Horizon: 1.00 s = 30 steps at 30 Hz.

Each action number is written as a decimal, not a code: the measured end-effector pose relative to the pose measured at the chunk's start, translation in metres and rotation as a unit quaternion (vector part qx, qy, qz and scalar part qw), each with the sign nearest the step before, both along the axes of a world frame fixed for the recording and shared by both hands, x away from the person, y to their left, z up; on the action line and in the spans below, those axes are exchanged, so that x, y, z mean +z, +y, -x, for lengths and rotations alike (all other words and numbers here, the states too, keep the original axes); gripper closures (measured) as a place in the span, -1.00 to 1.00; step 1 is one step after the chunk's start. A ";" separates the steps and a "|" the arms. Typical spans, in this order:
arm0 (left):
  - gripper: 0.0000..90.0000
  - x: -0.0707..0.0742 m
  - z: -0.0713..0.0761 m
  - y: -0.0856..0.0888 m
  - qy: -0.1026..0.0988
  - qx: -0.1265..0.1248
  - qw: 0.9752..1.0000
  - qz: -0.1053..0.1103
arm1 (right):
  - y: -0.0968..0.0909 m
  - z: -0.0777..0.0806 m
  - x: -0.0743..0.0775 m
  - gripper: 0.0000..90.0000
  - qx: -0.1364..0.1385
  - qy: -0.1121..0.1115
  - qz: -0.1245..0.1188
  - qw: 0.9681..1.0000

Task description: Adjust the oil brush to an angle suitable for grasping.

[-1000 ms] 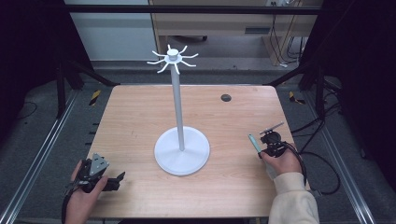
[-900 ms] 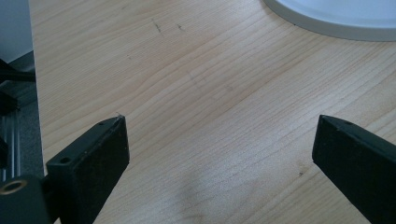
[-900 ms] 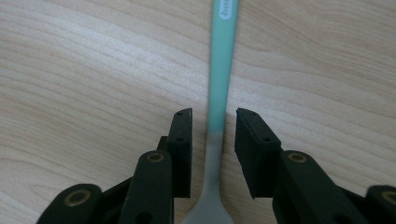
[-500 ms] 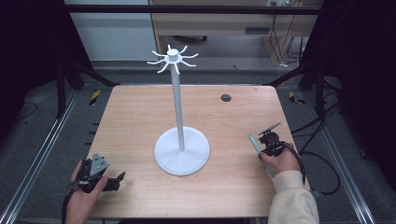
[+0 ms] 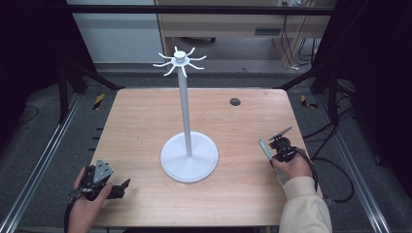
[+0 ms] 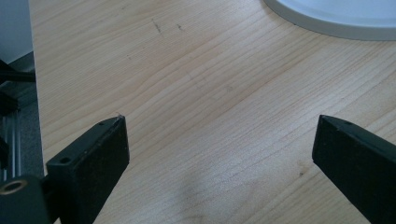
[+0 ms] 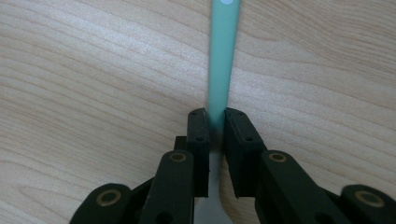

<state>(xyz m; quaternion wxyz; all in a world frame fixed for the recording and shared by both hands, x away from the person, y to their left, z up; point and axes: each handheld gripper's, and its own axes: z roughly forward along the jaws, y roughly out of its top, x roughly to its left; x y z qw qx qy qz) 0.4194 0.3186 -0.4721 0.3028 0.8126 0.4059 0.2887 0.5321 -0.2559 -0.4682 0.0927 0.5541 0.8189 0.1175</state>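
Note:
A white stand (image 5: 188, 156) with a tall pole and a crown of hooks (image 5: 180, 59) rises mid-table. A slim pale green utensil handle (image 5: 264, 149) lies on the wood at the right. My right gripper (image 7: 215, 116) has just been closing its jaws on this green handle (image 7: 222, 60), and the pads now press on it from both sides. A grey metal part of the utensil shows below the jaws. My left gripper (image 5: 122, 187) rests at the near left corner, wide open, with bare wood between its fingers (image 6: 93, 154). The stand's base edge (image 6: 336, 23) lies beyond it.
A small black round disc (image 5: 235, 101) sits in the wooden table (image 5: 145, 121) at the far right. Metal rails and cables run along both sides of the table. The table's left edge (image 6: 35, 93) lies close to my left gripper.
Both hands have kept their place. The right gripper's jaws have drawn in around the green handle, though from above the difference is slight.

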 end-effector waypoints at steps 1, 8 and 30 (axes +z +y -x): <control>-0.92 0.000 0.000 0.000 0.000 0.000 1.000 0.000 | 0.000 0.000 0.000 0.82 -0.003 0.001 -0.002 1.000; -0.92 0.000 0.000 0.000 0.000 -0.001 1.000 0.000 | -0.003 0.001 0.007 0.84 -0.009 -0.014 -0.006 1.000; -0.92 -0.001 -0.002 0.001 0.003 0.001 1.000 0.003 | 0.033 0.010 0.063 0.84 0.056 -0.139 -0.112 0.982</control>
